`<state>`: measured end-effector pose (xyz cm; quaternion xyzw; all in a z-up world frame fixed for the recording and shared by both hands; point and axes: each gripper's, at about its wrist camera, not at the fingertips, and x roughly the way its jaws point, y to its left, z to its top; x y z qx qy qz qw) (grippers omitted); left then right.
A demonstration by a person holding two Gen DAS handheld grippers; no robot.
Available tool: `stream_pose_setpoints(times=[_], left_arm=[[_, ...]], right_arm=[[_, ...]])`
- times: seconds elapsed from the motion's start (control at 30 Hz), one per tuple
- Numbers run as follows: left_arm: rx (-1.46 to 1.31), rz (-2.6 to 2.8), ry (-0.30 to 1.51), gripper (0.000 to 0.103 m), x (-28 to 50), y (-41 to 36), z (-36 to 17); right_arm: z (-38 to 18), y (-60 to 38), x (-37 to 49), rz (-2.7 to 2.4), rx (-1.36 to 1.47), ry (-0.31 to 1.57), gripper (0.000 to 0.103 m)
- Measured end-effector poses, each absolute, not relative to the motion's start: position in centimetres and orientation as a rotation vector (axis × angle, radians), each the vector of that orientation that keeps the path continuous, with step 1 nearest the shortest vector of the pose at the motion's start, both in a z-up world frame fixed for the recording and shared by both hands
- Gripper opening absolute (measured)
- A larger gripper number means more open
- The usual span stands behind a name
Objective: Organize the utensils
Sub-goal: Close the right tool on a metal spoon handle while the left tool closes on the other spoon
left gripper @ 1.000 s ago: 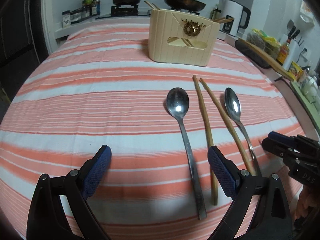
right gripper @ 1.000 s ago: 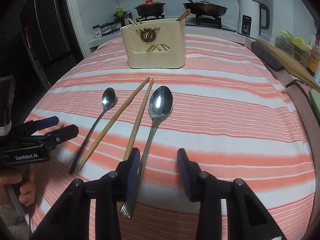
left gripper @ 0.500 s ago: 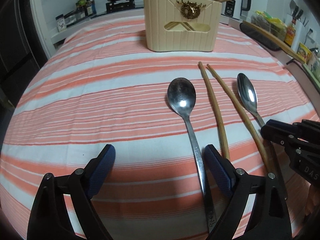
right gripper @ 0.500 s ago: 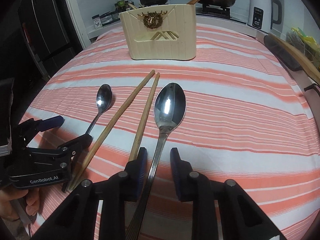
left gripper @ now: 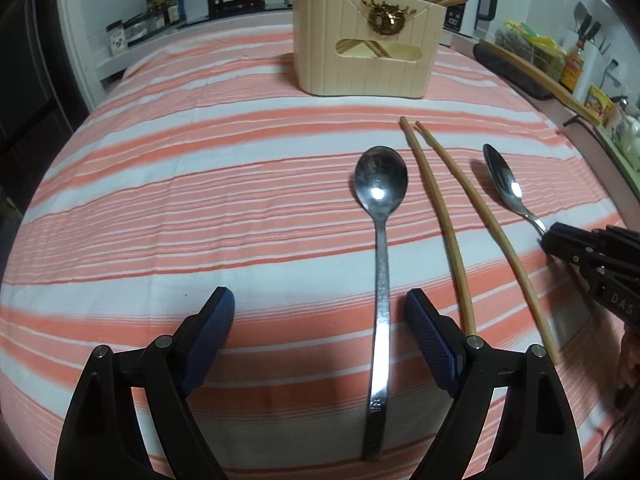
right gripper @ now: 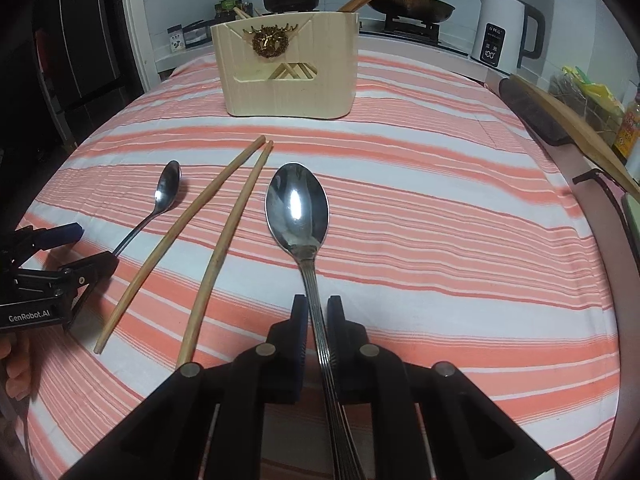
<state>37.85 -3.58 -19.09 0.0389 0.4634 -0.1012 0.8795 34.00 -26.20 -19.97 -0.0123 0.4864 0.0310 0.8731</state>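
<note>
Ribbed spoon: the large ribbed-handled stainless steel spoon (right gripper: 298,210) lies flat on the striped tabletop (right gripper: 440,240), on the near side of the cream ribbed utensil holder with a gold deer emblem (right gripper: 288,68), bowl end towards the holder.
Right hand-held gripper (right gripper: 318,324): its jaws have just been closing and now pinch the ribbed handle between the pads, low on the handle, far from the bowl.
Risk, pivot: a grip this far from the bowl may let the heavy end droop or swing on lifting.
Risk, slip: smooth metal on narrow pads may slide out if the handle sits off-centre.
Plain spoon: the smooth-handled stainless steel spoon (left gripper: 380,216) also lies flat, on the near side of the holder; it is the outermost utensil on the side of the row away from the ribbed spoon.
Left hand-held gripper (left gripper: 318,322): spread wide, straddling the plain handle, pads clear of it.
Risk, scrape: closing against the cloth may drag fabric rather than metal.
Wooden chopsticks (left gripper: 444,220): two lie loose between the spoons; either hand-held gripper may nudge them.
Holder: chopsticks already stand inside; an incoming spoon may foul them or tip the holder.
</note>
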Motion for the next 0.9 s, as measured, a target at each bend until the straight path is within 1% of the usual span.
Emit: stream_pose_setpoints(times=[0.03,0.1,0.4,0.53,0.73,0.83,0.87,0.9], left_arm=[[0.100,-0.230,0.971,0.088,38.0,-4.0,-19.1],[0.142,-0.256,0.973,0.089,38.5,-4.6,-19.2],[0.145,-0.317,0.967,0.089,41.3,-5.7,-19.4],[0.124,-0.344,0.934,0.087,42.1,-5.8,-19.3],[0.131,-0.351,0.927,0.077,43.3,-6.6,-19.2],[0.142,-0.361,0.918,0.068,43.5,-7.0,-19.1],[0.145,-0.363,0.915,0.062,43.5,-7.1,-19.1],[0.148,-0.365,0.905,0.050,43.5,-7.2,-19.1]], right_arm=[[-19.9,-26.2,34.0,0.076,-0.027,1.014,0.026],[-20.0,-26.1,34.4,0.096,-0.045,1.015,0.040],[-20.5,-25.4,37.1,0.172,-0.104,1.020,0.042],[-20.7,-24.7,38.6,0.207,-0.139,1.019,0.047],[-20.9,-24.7,40.3,0.224,-0.123,1.007,0.047],[-20.9,-24.6,40.6,0.231,-0.120,1.003,0.048],[-21.0,-24.5,40.7,0.231,-0.120,1.002,0.048],[-21.0,-24.4,40.8,0.231,-0.120,1.000,0.046]])
